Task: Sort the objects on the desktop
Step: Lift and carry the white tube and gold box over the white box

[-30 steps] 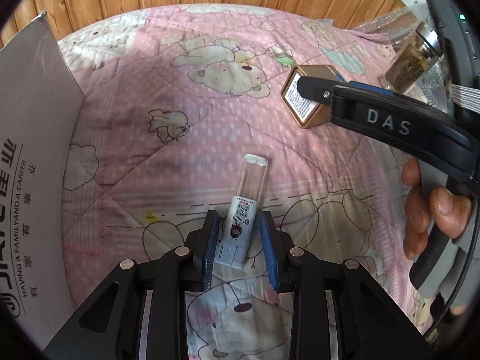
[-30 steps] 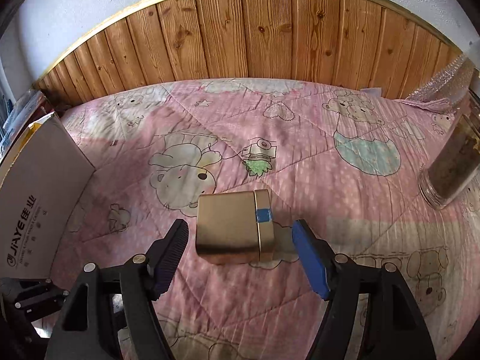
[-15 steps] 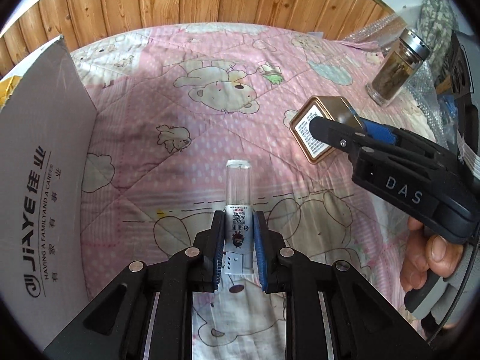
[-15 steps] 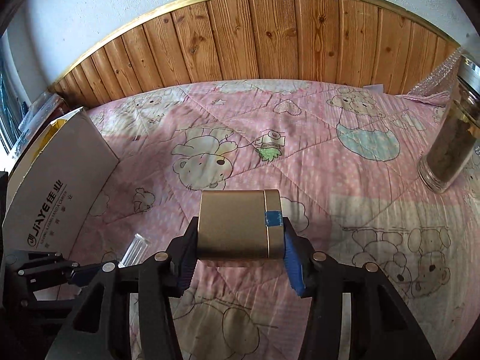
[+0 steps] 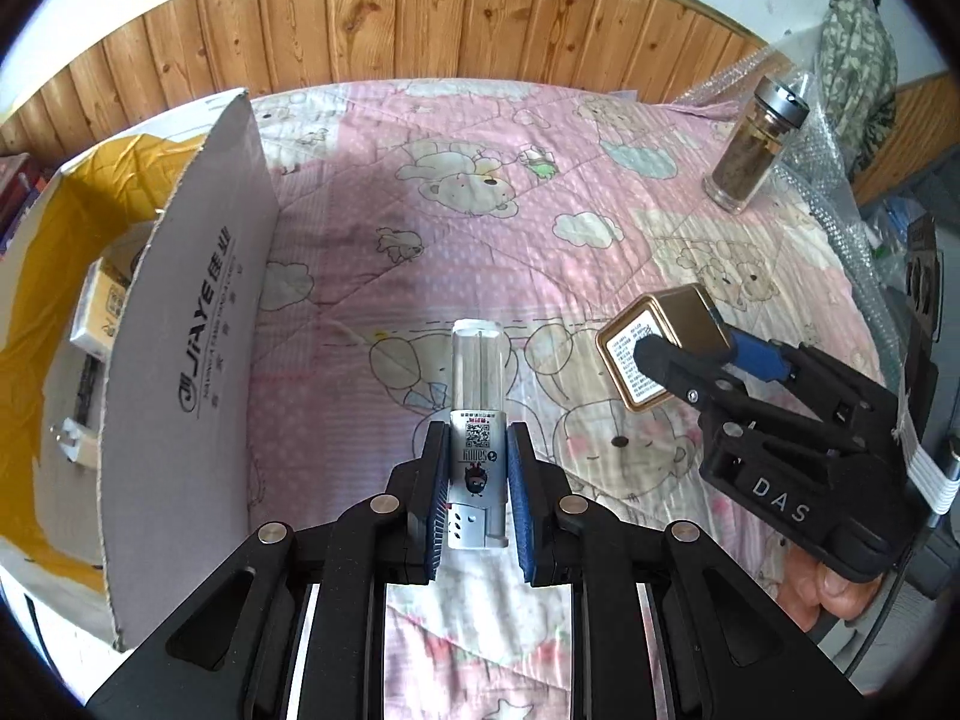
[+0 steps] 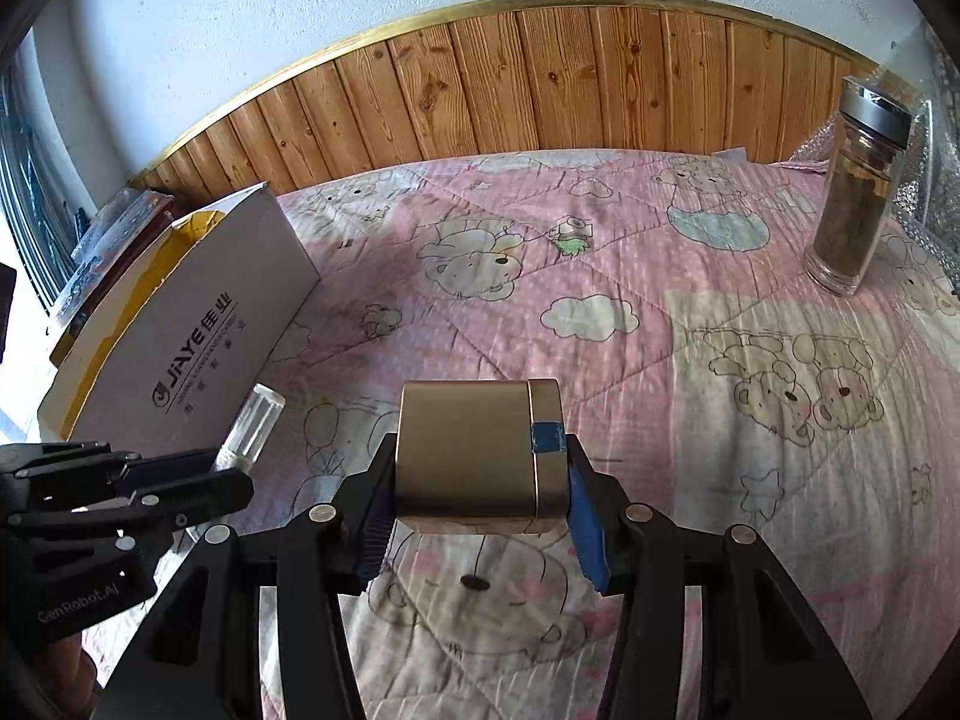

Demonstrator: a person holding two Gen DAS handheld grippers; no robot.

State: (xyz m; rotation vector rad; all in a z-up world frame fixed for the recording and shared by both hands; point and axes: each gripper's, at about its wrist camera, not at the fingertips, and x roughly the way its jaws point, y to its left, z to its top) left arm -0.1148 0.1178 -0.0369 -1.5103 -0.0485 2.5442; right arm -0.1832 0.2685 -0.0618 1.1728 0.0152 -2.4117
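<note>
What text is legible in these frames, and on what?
"JiAYE": cardboard box wall; Chinese characters beside it, smaller line blurred.
"DAS": right hand-held gripper body.
"GenRobot.AI": left hand-held gripper body.
Clear tube label: QR code, print unreadable.
Gold tin label: too small.

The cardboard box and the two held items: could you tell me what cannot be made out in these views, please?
- Cardboard box contents: left wrist view shows only a few packets; the near wall hides the rest.
- Gold tin label: print too small, partly behind the right gripper.
- Clear tube base: hidden between the left gripper pads.
- Glass jar contents: only brown matter, indistinct.
</note>
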